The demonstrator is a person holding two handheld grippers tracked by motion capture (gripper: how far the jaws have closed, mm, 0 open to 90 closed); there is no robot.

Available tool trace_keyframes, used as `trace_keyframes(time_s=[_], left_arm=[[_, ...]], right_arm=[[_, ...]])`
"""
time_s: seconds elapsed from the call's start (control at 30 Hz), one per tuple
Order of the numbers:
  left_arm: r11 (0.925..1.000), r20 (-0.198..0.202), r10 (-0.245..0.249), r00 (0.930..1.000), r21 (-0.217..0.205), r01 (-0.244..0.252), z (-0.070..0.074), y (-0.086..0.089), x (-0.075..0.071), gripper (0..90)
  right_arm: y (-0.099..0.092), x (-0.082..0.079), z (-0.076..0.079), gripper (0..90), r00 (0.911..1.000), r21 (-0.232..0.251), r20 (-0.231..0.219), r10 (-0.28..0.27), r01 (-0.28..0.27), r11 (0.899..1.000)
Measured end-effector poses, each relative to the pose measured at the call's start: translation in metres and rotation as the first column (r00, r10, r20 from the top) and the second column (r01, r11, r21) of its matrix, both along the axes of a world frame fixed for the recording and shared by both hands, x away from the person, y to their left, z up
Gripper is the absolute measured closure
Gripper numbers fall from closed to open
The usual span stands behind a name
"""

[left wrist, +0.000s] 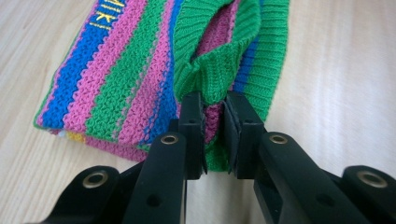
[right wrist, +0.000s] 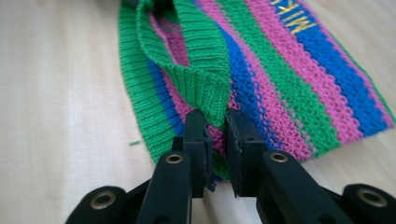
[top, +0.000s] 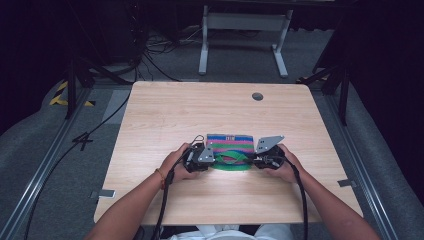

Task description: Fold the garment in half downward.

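Note:
A striped knit piece [top: 231, 144] in green, pink and blue lies flat on the wooden table [top: 165, 115], with yellow lettering near its far edge. Its green ribbed band [top: 232, 159] lies along the near side and is lifted a little. My left gripper [top: 209, 156] is shut on the band's left end; in the left gripper view the black jaws pinch the green rib [left wrist: 212, 79] at the gripper [left wrist: 214, 105]. My right gripper [top: 256, 161] is shut on the band's right end, the rib [right wrist: 205, 84] caught at the gripper [right wrist: 215, 122]. The band opens into a loop between them.
A round cable hole [top: 257, 96] sits near the table's far edge. Beyond it stands a white metal frame [top: 243, 30] on the grey floor. Black cables trail from both grippers over the near edge. Bare wood surrounds the knit piece on all sides.

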State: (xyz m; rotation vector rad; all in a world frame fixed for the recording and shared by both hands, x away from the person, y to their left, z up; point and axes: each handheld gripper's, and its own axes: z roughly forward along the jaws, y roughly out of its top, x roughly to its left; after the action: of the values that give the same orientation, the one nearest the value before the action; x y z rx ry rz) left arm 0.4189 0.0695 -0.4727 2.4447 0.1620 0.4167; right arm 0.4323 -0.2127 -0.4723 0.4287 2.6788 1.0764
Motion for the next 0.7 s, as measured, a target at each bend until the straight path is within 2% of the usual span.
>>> trace_keyframes(time_s=[0.1,0.17,0.27,0.33,0.37,0.43,0.5,0.53,0.57,0.6,0.63,0.67,0.7], left_arm=[[0.9997,0.012,0.024,0.9996,0.003,-0.024,0.000,-0.005,0.004,78.6],[0.9994,0.003,0.033,0.9994,-0.005,-0.033,0.000,-0.006,0.005,78.4],[0.9982,-0.033,0.050,0.9982,-0.033,-0.051,0.000,-0.004,0.007,77.1],[0.9970,-0.085,0.043,0.9955,-0.060,-0.049,0.003,-0.001,0.007,72.6],[0.9965,-0.089,0.045,0.9950,-0.066,-0.051,0.005,0.000,0.007,71.0],[0.9908,-0.092,0.053,0.9944,-0.120,-0.064,0.012,0.004,0.005,66.2],[0.9822,-0.103,0.062,0.9928,-0.170,-0.079,0.020,0.009,0.006,58.8],[0.9754,-0.102,0.073,0.9921,-0.201,-0.092,0.023,0.011,0.006,58.5],[0.9716,-0.097,0.087,0.9915,-0.212,-0.106,0.026,0.013,0.007,58.5],[0.9636,-0.102,0.100,0.9897,-0.238,-0.122,0.027,0.014,0.008,58.2],[0.9601,-0.106,0.098,0.9895,-0.252,-0.122,0.028,0.014,0.010,58.8],[0.9594,-0.104,0.103,0.9893,-0.252,-0.126,0.027,0.013,0.010,60.7],[0.9661,-0.096,0.097,0.9907,-0.230,-0.117,0.026,0.011,0.012,62.3]], right_arm=[[-0.004,0.006,-0.003,79.8,0.9996,0.032,-0.011,-0.025,0.025,0.999],[-0.007,0.007,-0.004,79.6,0.9990,0.057,-0.024,-0.037,0.038,0.998],[-0.010,0.006,-0.004,77.2,0.9983,0.068,-0.035,-0.046,0.048,0.997],[-0.012,0.003,-0.001,73.3,0.9985,0.059,-0.033,-0.043,0.045,0.997],[-0.013,0.002,0.001,72.4,0.9985,0.072,-0.039,-0.038,0.041,0.997],[-0.015,-0.001,0.005,71.4,0.9981,0.090,-0.041,-0.046,0.049,0.995],[-0.016,-0.005,0.012,71.4,0.9984,0.112,-0.018,-0.053,0.054,0.992],[-0.016,-0.008,0.016,71.5,0.9985,0.124,-0.006,-0.055,0.055,0.991],[-0.015,-0.009,0.019,72.2,0.9982,0.130,0.002,-0.061,0.060,0.990],[-0.014,-0.011,0.022,72.4,0.9979,0.138,0.013,-0.064,0.061,0.988],[-0.013,-0.012,0.024,73.1,0.9978,0.146,0.021,-0.064,0.060,0.987],[-0.012,-0.012,0.025,74.4,0.9972,0.151,0.029,-0.068,0.063,0.987],[-0.011,-0.012,0.025,75.9,0.9970,0.154,0.032,-0.071,0.065,0.986]])
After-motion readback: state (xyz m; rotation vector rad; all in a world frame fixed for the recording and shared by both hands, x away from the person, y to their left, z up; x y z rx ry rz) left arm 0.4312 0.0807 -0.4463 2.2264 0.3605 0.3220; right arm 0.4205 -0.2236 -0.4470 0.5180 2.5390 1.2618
